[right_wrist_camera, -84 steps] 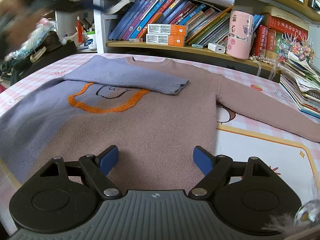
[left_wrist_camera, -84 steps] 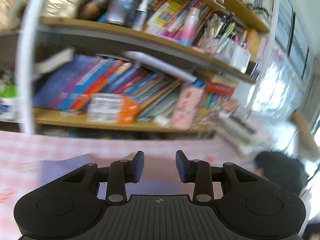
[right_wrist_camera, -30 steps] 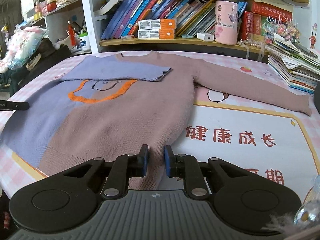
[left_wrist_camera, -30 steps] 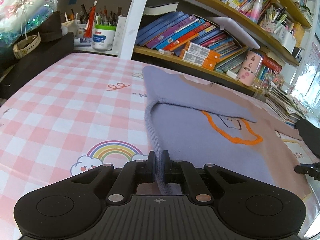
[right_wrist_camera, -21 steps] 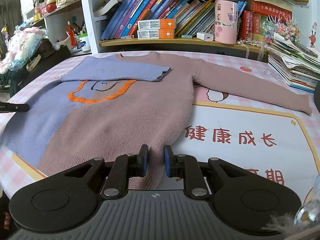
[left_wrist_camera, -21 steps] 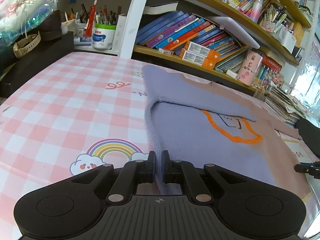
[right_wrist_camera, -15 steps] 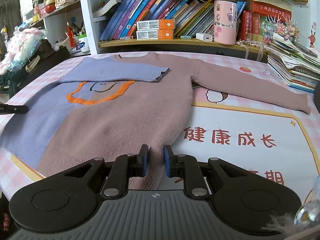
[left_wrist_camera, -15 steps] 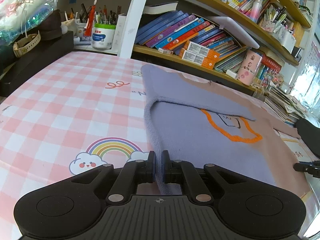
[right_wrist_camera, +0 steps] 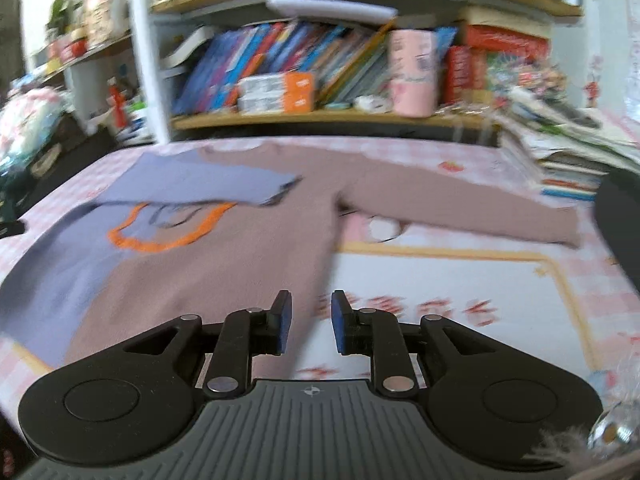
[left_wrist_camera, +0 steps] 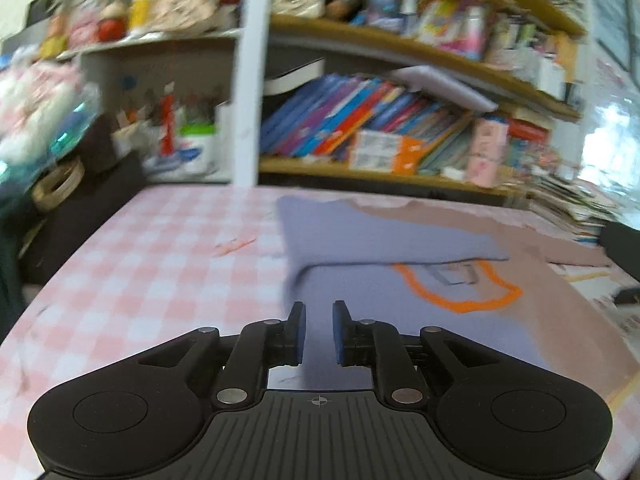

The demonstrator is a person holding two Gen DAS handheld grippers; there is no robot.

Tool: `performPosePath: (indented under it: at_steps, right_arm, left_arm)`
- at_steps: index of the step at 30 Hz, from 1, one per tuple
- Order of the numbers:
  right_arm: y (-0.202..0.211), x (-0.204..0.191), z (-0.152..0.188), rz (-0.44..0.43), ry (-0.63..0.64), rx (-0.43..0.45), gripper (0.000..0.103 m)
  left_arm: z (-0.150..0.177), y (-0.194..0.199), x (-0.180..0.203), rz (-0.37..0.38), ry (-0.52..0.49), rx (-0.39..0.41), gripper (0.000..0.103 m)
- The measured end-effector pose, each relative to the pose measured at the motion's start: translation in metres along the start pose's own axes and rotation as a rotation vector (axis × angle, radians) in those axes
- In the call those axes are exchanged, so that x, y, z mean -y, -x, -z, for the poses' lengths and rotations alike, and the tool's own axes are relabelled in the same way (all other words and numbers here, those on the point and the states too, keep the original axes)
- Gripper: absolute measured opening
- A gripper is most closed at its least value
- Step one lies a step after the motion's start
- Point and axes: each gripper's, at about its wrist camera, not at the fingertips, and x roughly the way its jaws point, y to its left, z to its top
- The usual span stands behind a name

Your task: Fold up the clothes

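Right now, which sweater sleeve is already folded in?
The purple sleeve: it lies across the sweater's chest above the orange outline. The brown sleeve stretches flat out toward the magazine pile.

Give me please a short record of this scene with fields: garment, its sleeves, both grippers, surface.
garment: sweater, purple and brown, lying flat
purple sleeve: folded across the chest
brown sleeve: stretched out to the side
left gripper: open, over the sweater's purple edge, holding nothing
right gripper: open, over the sweater's brown edge, holding nothing
surface: table with pink checked cloth

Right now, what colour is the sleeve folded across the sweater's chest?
Lavender blue; the folded sleeve contrasts with the brown body of the sweater. Clearest in the right wrist view.
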Motion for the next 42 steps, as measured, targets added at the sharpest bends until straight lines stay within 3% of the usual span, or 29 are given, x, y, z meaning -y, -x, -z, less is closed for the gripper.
performPosePath:
  at_steps: [7,10,12,14,17,21,26,35,37,39,41,42]
  right_arm:
    - [-0.003,0.069,-0.029,0.184,-0.054,0.005,0.022]
    - [-0.013,0.108,-0.045,0.234,-0.121,-0.003,0.028]
    - [-0.024,0.135,-0.054,0.258,-0.177,-0.014,0.037]
    - [-0.039,0.159,-0.060,0.284,-0.226,-0.038,0.039]
    - [-0.064,0.188,-0.066,0.341,-0.278,-0.089,0.044]
    - [-0.085,0.210,-0.068,0.388,-0.324,-0.125,0.055]
    - [-0.102,0.224,-0.068,0.415,-0.349,-0.164,0.060]
    - [-0.114,0.227,-0.068,0.416,-0.364,-0.182,0.061]
    - [-0.114,0.226,-0.069,0.415,-0.356,-0.185,0.056]
    - [-0.115,0.225,-0.070,0.407,-0.352,-0.186,0.042]
    - [-0.114,0.224,-0.071,0.397,-0.350,-0.186,0.034]
    - [-0.114,0.224,-0.072,0.392,-0.351,-0.186,0.024]
  left_arm:
    - [0.002,-0.018,0.026,0.050,-0.114,-0.035,0.016]
    - [0.006,-0.023,0.028,0.052,-0.137,-0.055,0.016]
    - [0.010,-0.025,0.030,0.050,-0.149,-0.063,0.020]
    - [0.013,-0.026,0.031,0.045,-0.160,-0.069,0.030]
    - [0.016,-0.029,0.033,0.032,-0.176,-0.082,0.031]
    - [0.020,-0.033,0.033,0.031,-0.180,-0.104,0.032]
    - [0.020,-0.035,0.032,0.030,-0.180,-0.114,0.034]
    - [0.021,-0.035,0.034,0.021,-0.186,-0.114,0.036]
    - [0.021,-0.035,0.034,0.021,-0.186,-0.115,0.037]
    - [0.021,-0.035,0.034,0.020,-0.186,-0.115,0.037]
    - [0.020,-0.035,0.034,0.021,-0.184,-0.115,0.038]
    - [0.020,-0.036,0.034,0.021,-0.184,-0.115,0.038]
